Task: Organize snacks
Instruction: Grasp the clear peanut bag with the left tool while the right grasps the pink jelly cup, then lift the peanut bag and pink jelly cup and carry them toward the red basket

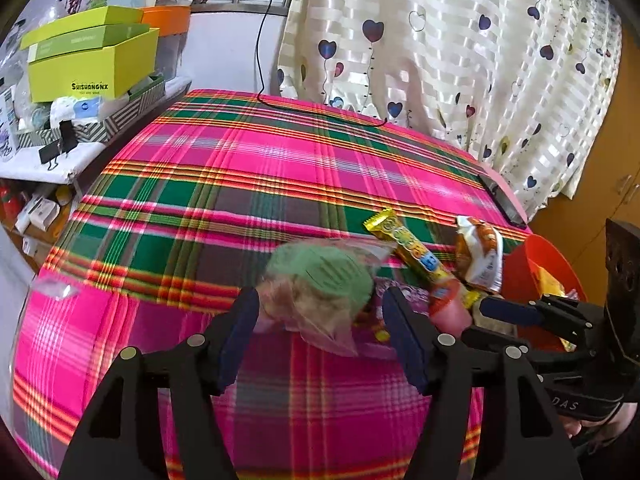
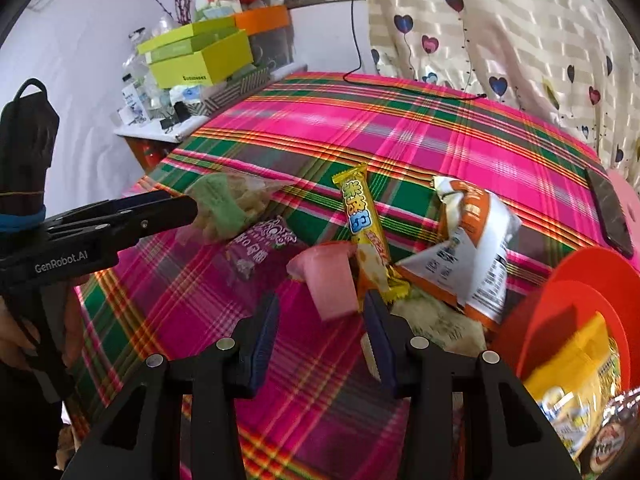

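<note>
My left gripper (image 1: 320,320) is open around a clear bag of green snacks (image 1: 320,280), blurred, its jaws wide on either side; it also shows in the right wrist view (image 2: 224,208). My right gripper (image 2: 324,320) is open around a pink cup (image 2: 332,284) on the plaid cloth. A yellow snack bar (image 2: 362,232), a white-and-orange packet (image 2: 472,248) and a purple packet (image 2: 256,252) lie nearby. A red basket (image 2: 576,280) at the right holds yellow packets.
The plaid cloth (image 1: 240,184) covers the table. A dark phone (image 2: 610,212) lies at the far right edge. A black cable (image 1: 320,108) trails across the back. Green boxes (image 1: 92,60) clutter a shelf at the left. A curtain (image 1: 460,60) hangs behind.
</note>
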`<act>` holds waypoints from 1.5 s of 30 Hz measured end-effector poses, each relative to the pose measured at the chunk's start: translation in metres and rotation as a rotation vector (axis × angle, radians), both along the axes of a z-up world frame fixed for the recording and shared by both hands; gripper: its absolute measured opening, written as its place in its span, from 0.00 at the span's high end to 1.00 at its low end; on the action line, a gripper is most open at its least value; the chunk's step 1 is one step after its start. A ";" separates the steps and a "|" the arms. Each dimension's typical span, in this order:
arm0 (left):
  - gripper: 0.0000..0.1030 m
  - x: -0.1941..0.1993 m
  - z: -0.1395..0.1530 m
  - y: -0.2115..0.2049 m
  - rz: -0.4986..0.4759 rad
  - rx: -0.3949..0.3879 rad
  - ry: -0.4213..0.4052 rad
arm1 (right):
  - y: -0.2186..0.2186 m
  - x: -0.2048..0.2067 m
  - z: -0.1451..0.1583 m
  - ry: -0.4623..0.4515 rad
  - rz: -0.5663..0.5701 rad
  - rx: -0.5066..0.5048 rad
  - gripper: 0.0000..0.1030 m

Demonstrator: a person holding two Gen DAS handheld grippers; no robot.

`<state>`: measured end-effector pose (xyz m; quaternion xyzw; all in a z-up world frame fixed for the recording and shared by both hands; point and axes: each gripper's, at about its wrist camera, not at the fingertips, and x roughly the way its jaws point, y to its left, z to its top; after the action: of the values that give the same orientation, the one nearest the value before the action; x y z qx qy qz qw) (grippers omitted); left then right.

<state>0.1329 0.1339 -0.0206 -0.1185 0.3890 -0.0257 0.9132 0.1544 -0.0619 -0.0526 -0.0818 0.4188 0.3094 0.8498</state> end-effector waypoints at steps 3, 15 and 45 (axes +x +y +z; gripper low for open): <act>0.37 0.007 -0.003 0.002 -0.009 0.008 0.000 | 0.005 0.006 -0.004 0.006 0.006 -0.005 0.59; 0.36 0.032 -0.023 0.008 -0.042 -0.037 0.048 | 0.013 0.019 -0.015 0.020 0.020 -0.015 0.65; 0.44 -0.014 -0.010 -0.004 -0.003 -0.057 0.021 | -0.009 -0.007 0.003 -0.024 -0.006 0.027 0.75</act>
<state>0.1192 0.1296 -0.0307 -0.1441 0.3978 -0.0368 0.9054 0.1477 -0.0709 -0.0496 -0.0728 0.4048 0.3116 0.8566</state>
